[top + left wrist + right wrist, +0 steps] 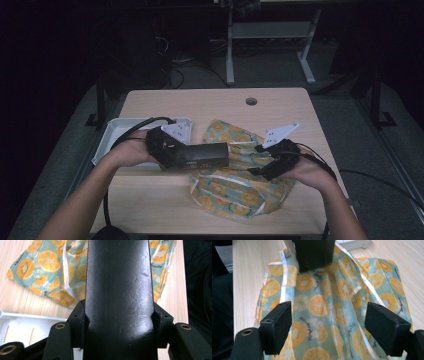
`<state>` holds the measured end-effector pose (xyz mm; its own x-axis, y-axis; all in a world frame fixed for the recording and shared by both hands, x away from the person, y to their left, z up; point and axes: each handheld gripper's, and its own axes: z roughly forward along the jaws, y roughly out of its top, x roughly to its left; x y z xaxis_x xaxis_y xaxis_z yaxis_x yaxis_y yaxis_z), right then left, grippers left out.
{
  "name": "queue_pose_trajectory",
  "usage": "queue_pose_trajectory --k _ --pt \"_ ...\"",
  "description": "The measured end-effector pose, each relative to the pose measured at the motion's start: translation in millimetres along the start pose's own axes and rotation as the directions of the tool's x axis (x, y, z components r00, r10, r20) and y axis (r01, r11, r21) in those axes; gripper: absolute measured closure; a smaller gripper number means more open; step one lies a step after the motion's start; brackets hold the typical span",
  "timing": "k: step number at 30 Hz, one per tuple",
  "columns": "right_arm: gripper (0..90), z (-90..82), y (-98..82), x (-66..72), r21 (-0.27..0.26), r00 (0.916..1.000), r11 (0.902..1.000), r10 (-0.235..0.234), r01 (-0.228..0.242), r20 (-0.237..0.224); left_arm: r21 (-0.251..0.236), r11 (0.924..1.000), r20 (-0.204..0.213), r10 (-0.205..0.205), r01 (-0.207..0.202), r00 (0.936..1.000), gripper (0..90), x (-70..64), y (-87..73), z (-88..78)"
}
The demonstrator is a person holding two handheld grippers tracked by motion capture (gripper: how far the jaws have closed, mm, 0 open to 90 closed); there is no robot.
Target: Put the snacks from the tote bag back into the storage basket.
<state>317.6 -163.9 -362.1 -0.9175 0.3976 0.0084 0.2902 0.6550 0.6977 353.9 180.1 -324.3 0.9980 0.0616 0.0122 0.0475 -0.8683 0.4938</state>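
High view: a white tray [116, 132] sits at the table's left, beside the left hand [131, 150]. Its inside is largely hidden behind that hand and the left gripper [172, 150]; what shows of the tray floor in the left gripper view is bare white [22, 327]. Right of the tray lies a bag [235, 185] printed with orange and kiwi slices on teal, flattened and crumpled on the table [210, 102]; whether anything is inside it cannot be told.

The left gripper pinches a thick black cylinder [207, 155], held level across the bag's upper left part, its free end pointing toward the right gripper [260, 167]. In the left gripper view the cylinder [118, 290] runs up between the jaws, which press its sides. The right gripper hangs over the bag's right half with jaws spread wide and nothing between them; in the right gripper view the bag [329, 312] spreads out below them and the cylinder's end [313, 253] rests on the bag's top edge.

The table is pale wood with a round cable hole [251, 101] near its far edge. Beyond it the room is dark, with a grey floor, white desk legs [305, 60] and loose cables [175, 75].
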Motion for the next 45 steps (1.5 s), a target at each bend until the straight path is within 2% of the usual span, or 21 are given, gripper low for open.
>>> queue_pose_trajectory --k 2,5,9,13,19,25,32,40,45 --pt "21.2 -0.1 -3.9 0.0 0.005 0.9999 1.0000 0.001 -0.001 0.016 -0.002 1.0000 -0.004 -0.006 0.006 1.0000 42.9 0.6 -3.7 -2.9" --pt "21.3 -1.5 -10.8 1.3 -0.016 0.9994 0.9994 0.032 -0.032 0.014 -0.002 0.9999 -0.014 -0.016 0.016 0.9998 42.9 1.8 -9.7 -7.3" --pt "21.4 -3.8 -22.4 3.7 -0.019 0.9972 0.9979 0.062 -0.062 0.041 -0.010 0.9995 -0.031 -0.029 0.028 0.9991 42.9 3.7 -18.6 -14.6" --pt "21.6 -11.2 -37.0 5.1 -0.045 0.9915 0.9929 0.113 -0.110 0.065 -0.033 0.9986 -0.041 -0.043 0.042 0.9983 42.9 5.6 -28.7 -22.4" --pt "21.7 -15.6 -53.7 2.5 -0.052 0.9808 0.9859 0.164 -0.159 0.106 -0.018 0.9995 -0.043 -0.026 0.026 0.9987 42.9 10.3 -39.6 -30.1" --pt "21.5 -14.5 -55.6 3.9 -0.055 0.9731 0.9813 0.190 -0.184 0.130 -0.018 0.9995 -0.057 -0.028 0.027 0.9980 42.9 16.4 -53.9 -43.2" --pt "21.2 -16.8 -56.5 10.9 -0.065 0.9698 0.9791 0.200 -0.193 0.139 -0.024 0.9994 -0.078 -0.027 0.025 0.9966 42.8 21.7 -74.9 -54.8" --pt "21.0 -18.5 -60.2 15.9 -0.068 0.9678 0.9777 0.207 -0.199 0.144 0.005 0.9991 -0.071 -0.042 0.042 0.9966 42.9 34.3 -97.3 -51.7" --pt "21.0 -22.9 -62.2 16.4 -0.076 0.9631 0.9750 0.218 -0.209 0.157 0.012 0.9993 -0.053 -0.034 0.035 0.9980 42.9 39.4 -109.6 -48.3"
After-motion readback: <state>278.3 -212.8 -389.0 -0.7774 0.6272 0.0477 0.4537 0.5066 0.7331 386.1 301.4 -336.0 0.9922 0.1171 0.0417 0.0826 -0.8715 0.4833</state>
